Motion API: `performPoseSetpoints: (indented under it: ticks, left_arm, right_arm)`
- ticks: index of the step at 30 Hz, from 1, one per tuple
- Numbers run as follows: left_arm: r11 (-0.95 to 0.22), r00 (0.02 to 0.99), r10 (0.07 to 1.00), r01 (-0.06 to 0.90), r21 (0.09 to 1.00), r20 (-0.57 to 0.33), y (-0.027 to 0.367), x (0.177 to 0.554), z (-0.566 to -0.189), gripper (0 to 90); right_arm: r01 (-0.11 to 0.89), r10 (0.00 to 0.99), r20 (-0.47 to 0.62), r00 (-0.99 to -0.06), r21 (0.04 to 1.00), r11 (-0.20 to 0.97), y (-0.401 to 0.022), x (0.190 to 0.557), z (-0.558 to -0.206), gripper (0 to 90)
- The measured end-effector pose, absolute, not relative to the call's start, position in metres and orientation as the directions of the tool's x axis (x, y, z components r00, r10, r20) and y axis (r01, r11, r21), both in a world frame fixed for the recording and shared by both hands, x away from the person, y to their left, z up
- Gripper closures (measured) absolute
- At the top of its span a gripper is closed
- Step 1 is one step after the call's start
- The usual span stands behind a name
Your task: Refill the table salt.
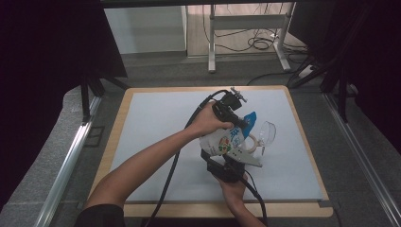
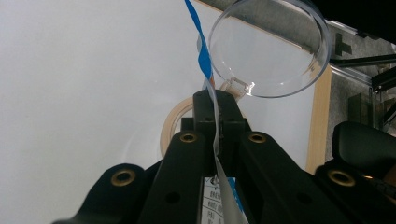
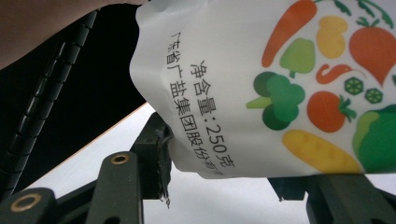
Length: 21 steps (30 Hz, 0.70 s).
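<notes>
Glossy white pouch printed with vegetables, top edge clenched in left gripper, base grasped by right gripper, clear round bowl just right, pale mat, wood-edged table, dark room.

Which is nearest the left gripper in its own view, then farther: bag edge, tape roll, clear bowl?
1. Bag edge, pinched between the left gripper's jaws.
2. Tape roll, just beyond the jaw tips, lying on the mat.
3. Clear bowl, farthest, upper right.

Bag above the mat; cup right of it — tape ring between.
</notes>
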<state>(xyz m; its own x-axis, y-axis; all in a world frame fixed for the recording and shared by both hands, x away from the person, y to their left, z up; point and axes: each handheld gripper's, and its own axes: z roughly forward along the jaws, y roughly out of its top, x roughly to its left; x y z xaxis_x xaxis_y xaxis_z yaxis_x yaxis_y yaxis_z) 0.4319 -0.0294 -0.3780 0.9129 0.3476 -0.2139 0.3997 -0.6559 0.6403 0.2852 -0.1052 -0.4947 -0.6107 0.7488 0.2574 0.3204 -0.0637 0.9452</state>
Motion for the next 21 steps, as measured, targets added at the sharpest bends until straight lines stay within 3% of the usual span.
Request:
performPoseSetpoints:
  ticks: [21]
  left_arm:
    - [-0.655, 0.909, 0.351, 0.410, 0.635, -0.225, -0.0306, 0.4342, -0.3808, 89.9]
  right_arm:
    - [0.330, 0.750, 0.272, -0.602, 0.941, -0.076, -0.1055, 0.2869, -0.4966, 48.4]
